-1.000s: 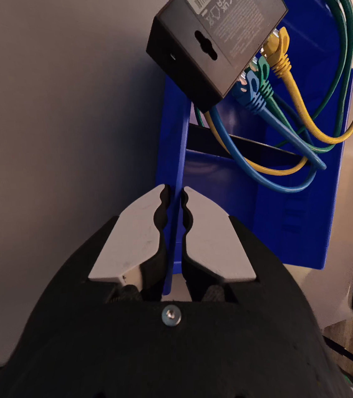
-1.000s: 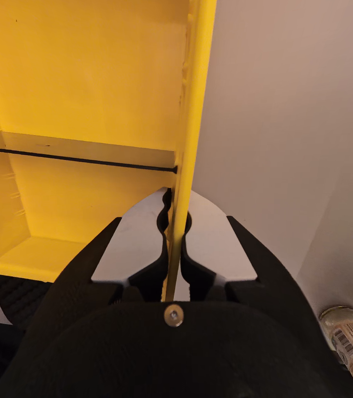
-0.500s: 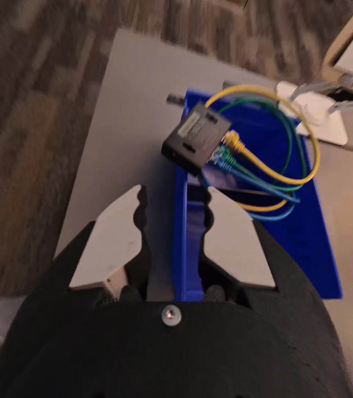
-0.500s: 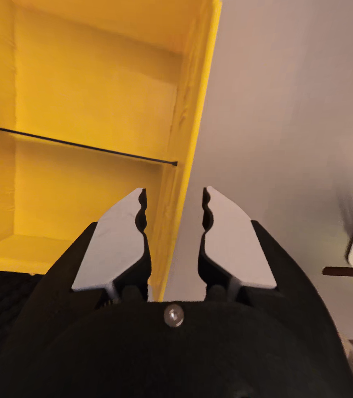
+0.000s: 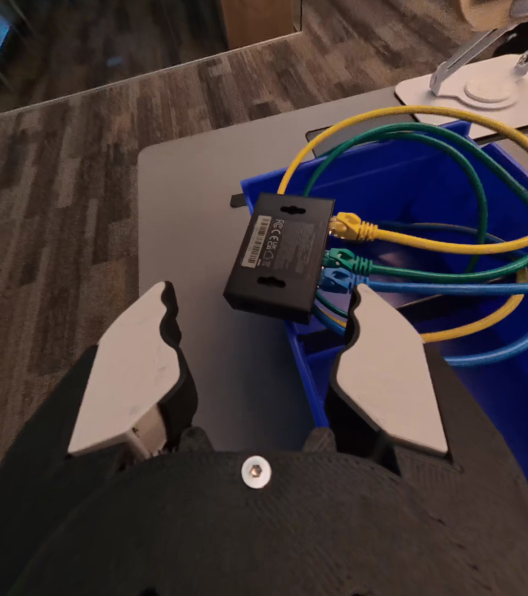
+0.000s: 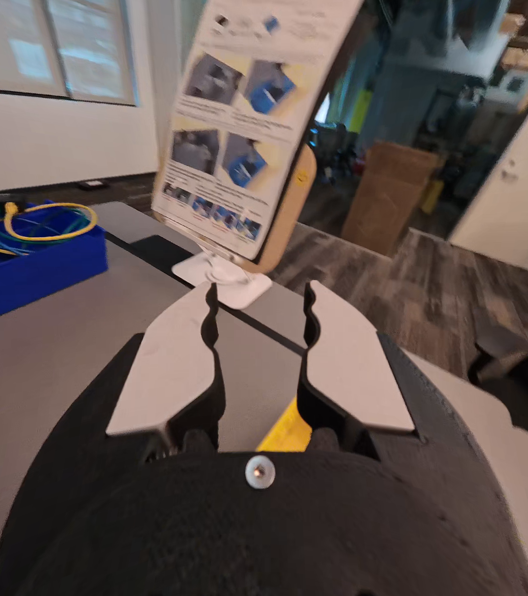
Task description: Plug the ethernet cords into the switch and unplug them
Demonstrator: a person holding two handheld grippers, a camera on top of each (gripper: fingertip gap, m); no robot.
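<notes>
Both grippers, left gripper [image 5: 261,288] and right gripper [image 6: 259,285], are being held spread, gripping nothing.
The blue bin [image 5: 417,200] is being cropped rightward; the switch [image 5: 280,254] is being propped on its rim above the grey table [image 5: 191,225].

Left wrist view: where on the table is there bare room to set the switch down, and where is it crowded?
Free: the grey table left of the blue bin, out to its left edge, under the open left gripper. Crowded: the bin, where the switch rests on the rim with yellow, green and blue cords coiled inside.
</notes>
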